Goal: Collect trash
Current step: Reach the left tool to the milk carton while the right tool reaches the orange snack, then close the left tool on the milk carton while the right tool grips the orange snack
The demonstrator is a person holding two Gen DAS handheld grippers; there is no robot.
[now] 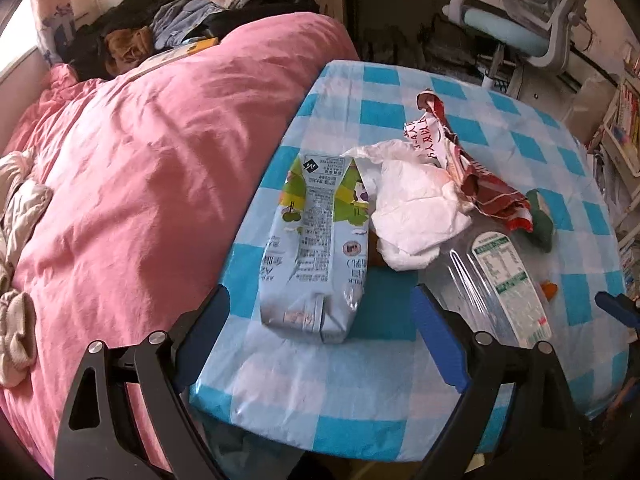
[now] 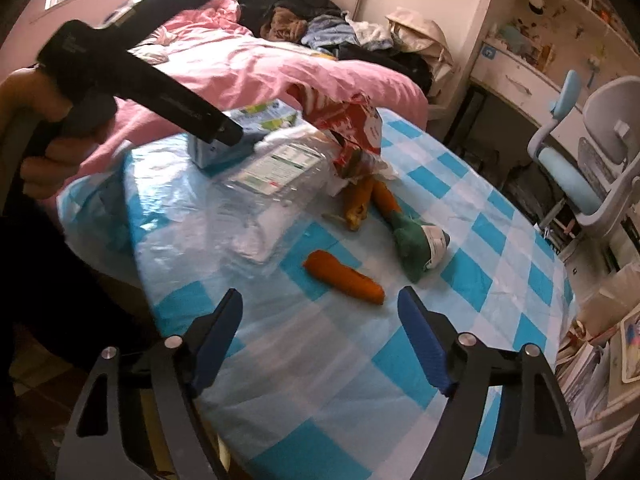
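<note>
Trash lies on a table with a blue and white check cloth [image 1: 360,400]. A flattened pale blue milk carton [image 1: 312,248] lies just ahead of my left gripper [image 1: 320,312], whose jaws stand open on either side of the carton's near end without touching it. Beside the carton are crumpled white paper [image 1: 416,208], a red wrapper [image 1: 460,152] and a clear plastic bottle [image 1: 500,280]. My right gripper [image 2: 320,320] is open and empty above the cloth, just short of an orange carrot piece [image 2: 344,278]. Beyond it lie a green scrap with a label [image 2: 416,244] and a yellowish peel [image 2: 358,204].
A bed with a pink duvet [image 1: 140,180] borders the table's left side, with clothes piled at its head. A pale blue desk chair [image 2: 580,168] stands past the table's far corner. Shelves with books [image 1: 624,128] line the right. A hand [image 2: 52,152] holds the left tool.
</note>
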